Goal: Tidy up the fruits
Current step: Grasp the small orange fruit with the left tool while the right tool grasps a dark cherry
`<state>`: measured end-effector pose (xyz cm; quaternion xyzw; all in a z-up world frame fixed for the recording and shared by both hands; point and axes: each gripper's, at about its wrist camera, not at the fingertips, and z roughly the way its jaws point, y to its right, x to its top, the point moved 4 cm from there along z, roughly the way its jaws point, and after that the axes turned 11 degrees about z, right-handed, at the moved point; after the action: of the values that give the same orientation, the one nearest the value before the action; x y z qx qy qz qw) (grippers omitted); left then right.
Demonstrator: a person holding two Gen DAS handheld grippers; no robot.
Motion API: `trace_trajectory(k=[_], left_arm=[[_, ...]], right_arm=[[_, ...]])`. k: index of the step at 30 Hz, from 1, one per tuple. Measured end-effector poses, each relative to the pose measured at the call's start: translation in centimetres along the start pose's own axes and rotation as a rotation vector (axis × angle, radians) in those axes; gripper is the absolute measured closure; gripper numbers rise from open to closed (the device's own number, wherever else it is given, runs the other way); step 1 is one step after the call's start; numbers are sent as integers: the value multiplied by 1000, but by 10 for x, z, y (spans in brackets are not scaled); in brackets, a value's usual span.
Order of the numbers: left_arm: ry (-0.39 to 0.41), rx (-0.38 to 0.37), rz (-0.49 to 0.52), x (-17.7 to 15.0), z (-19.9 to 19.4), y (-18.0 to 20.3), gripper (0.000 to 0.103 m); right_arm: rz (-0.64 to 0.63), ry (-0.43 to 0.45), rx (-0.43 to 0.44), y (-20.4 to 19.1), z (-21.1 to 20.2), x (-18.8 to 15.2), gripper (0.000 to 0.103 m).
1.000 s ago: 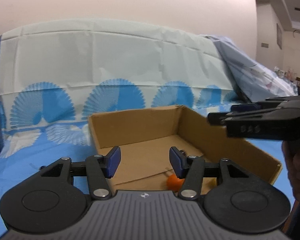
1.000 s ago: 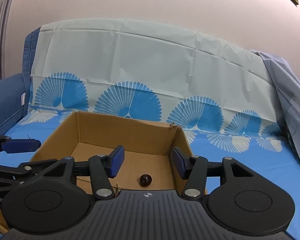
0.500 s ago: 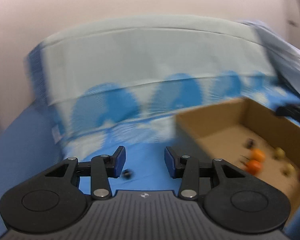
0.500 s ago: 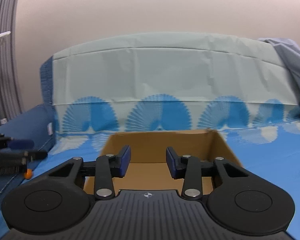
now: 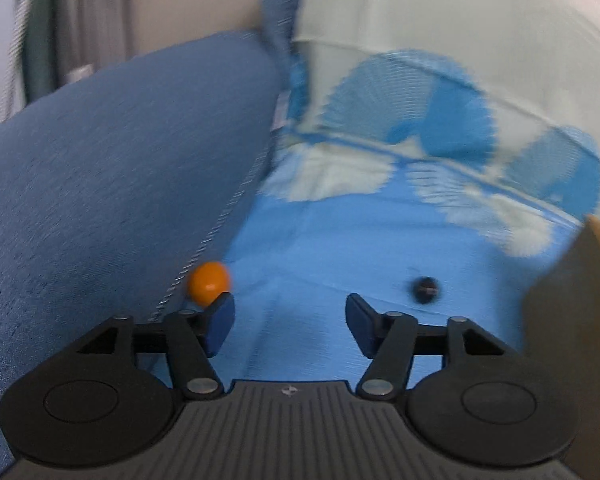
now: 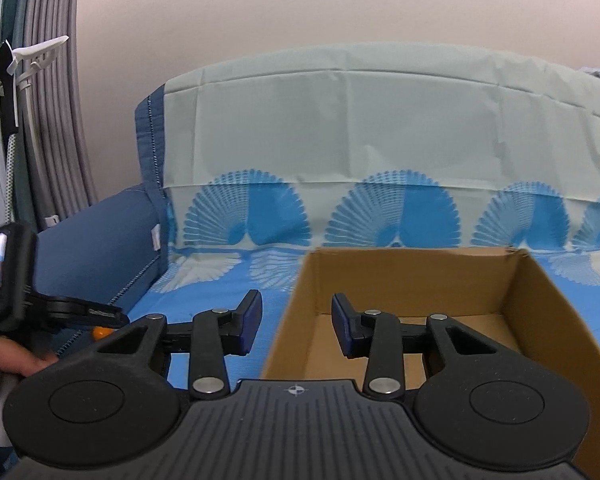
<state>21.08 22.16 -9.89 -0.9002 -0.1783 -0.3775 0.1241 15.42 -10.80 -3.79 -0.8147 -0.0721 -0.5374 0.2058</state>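
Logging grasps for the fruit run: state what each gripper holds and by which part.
Nothing is held. The left gripper is open and empty, the orange fruit just beyond its left fingertip. The right gripper is open and empty too.

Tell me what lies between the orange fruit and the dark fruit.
Only bare blue sheet separates the orange fruit from the dark fruit, in the left wrist view.
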Motion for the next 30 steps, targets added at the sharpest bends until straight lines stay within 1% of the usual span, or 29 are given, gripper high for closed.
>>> trace_trajectory(k=[5,9,12,16,19,21,23,26,27,30], left_arm=[[-82,68,-168,-4,25,-26,30],[-139,74,-281,-6,47,-40,29],[-150,93,-372,-7,56,-50,29],[-136,137,-435,-6,65,-55,31],[-133,147,-463,-6,70,-59,40],[-149,154,-486,-8,73,-64,51],[-162,161,-498,-10,75,-67,55],[-163,161,-513,-10,75,-68,58],[-163,159,-516,-10,74,-68,63],[-174,142,-539,-12,69,-71,65]], right_arm=[[29,-8,34,-12,11,-5,63],[12,-16,73,-26,18,-10,63],[-11,-19,113,-39,17,-14,62],[-84,4,168,-64,11,-20,62],[-95,-9,223,-82,11,-26,61],[-115,-23,249,-91,12,-30,61],[-144,-29,265,-99,14,-34,61],[-154,-46,270,-103,17,-38,61],[-151,-58,263,-103,19,-38,61],[-116,-90,242,-101,24,-36,61]])
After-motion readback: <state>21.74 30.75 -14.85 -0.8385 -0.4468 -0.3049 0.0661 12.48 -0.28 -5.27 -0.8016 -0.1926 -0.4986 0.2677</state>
